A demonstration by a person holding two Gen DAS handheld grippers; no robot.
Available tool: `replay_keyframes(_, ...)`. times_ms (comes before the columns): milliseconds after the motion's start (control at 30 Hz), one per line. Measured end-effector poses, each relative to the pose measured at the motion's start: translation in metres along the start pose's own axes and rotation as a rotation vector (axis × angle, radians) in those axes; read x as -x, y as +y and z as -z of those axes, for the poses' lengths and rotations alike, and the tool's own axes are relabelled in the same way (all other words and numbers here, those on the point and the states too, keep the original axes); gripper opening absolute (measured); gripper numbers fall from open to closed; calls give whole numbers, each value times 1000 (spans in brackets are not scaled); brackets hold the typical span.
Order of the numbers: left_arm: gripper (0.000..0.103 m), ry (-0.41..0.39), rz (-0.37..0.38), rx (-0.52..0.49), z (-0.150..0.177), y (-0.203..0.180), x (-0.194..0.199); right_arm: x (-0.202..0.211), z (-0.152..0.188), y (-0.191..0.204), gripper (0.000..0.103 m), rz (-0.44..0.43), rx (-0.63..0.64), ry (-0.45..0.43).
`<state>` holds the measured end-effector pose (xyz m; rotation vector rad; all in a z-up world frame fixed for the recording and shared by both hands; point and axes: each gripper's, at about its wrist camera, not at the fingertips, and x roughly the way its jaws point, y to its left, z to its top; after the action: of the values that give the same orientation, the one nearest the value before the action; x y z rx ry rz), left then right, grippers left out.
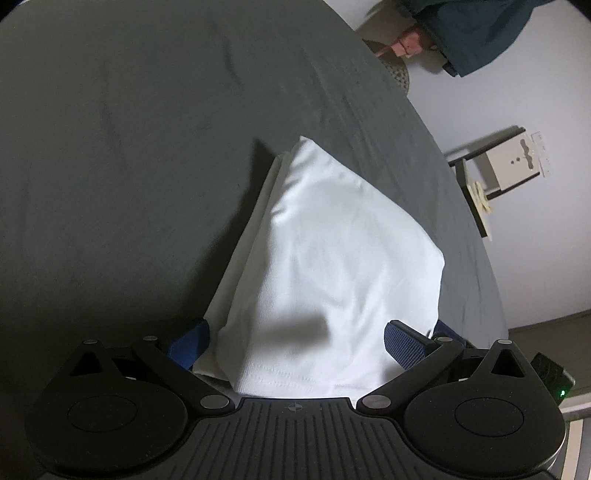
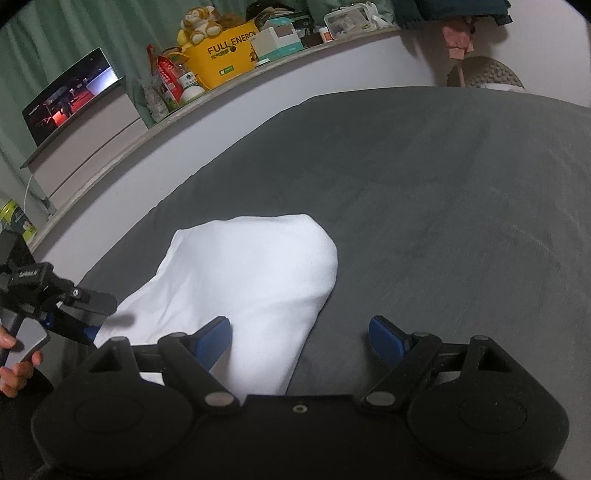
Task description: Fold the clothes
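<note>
A folded white garment (image 1: 325, 258) lies on the dark grey bed sheet (image 1: 129, 129). In the left wrist view its stitched hem is right under the camera. My left gripper (image 1: 303, 341) stands open, with the garment's near end between its wide-set blue pads (image 1: 404, 343); the cloth overlaps the left pad. In the right wrist view the garment (image 2: 243, 273) sits left of centre. My right gripper (image 2: 301, 338) is open; its left finger (image 2: 212, 341) hovers over the cloth's right edge, and its right finger (image 2: 388, 338) is over bare sheet. The left gripper (image 2: 79, 314), held by a hand (image 2: 14, 358), is at the garment's left end.
A ledge (image 2: 221, 96) behind the bed carries a yellow bag (image 2: 225, 55), a plush toy, boxes and a lit screen (image 2: 70, 96). The bed's edge (image 1: 461, 206) curves along the right, with a small stand (image 1: 495, 173) and a hanging dark blue garment (image 1: 476, 29) beyond.
</note>
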<state>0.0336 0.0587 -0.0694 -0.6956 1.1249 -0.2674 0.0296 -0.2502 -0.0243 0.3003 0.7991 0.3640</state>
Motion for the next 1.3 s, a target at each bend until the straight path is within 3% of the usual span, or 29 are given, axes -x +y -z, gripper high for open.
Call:
replay_keyframes(467,103,-5,49,-18,1,0,-5,0,-1,-3,82,-7,-23,-10)
replay_keyframes(733,103,10,73,21,-2,6,-12,3,-2,-6,82,-9,-38,-22)
replay_keyframes(1033,103,80,22,-78,-11,-10,-22,2,-3,-5,82,-4,-34,-20)
replay_keyframes(1133,103,72,59,-23,-13,-1,-22,1,-3,-5,82,-1,-32,-15)
replay_keyframes(1300,103,72,92,-19,-11,3,-22,-2,-2,-5,82,1,-29,-9)
